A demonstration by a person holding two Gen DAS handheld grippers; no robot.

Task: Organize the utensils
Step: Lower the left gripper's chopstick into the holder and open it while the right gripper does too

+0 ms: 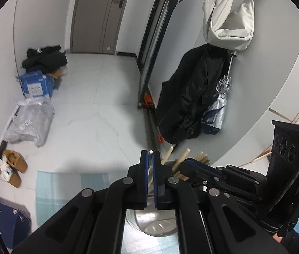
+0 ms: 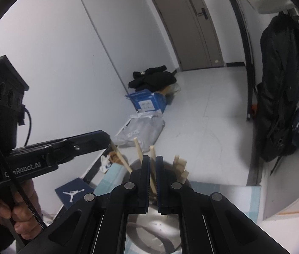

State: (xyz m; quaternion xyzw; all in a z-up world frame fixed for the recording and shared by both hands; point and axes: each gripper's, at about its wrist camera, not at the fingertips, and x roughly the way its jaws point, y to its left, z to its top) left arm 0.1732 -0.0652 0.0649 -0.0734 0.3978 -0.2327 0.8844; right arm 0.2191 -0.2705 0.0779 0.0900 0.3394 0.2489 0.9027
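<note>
A steel pot (image 1: 155, 224) (image 2: 149, 230) stands on a pale blue checked cloth (image 1: 58, 188), right beneath both grippers. Several wooden chopsticks (image 2: 180, 166) (image 1: 201, 157) lean upright in the pot. My left gripper (image 1: 150, 155) (image 2: 107, 137) is shut on one chopstick (image 2: 121, 158); its wooden end shows between the blue pads in the left wrist view. My right gripper (image 2: 152, 158) (image 1: 186, 162) is shut on another chopstick (image 2: 153, 173), which slants down towards the pot. The two grippers hang side by side over the pot's rim.
A hand (image 2: 11, 211) grips the left tool. On the floor lie a blue carton (image 1: 36, 84), plastic bags (image 1: 30, 122), shoes (image 1: 14, 165) and a dark shoebox (image 2: 73, 192). A black coat (image 1: 191, 97) and a folded umbrella (image 1: 219, 105) hang at right.
</note>
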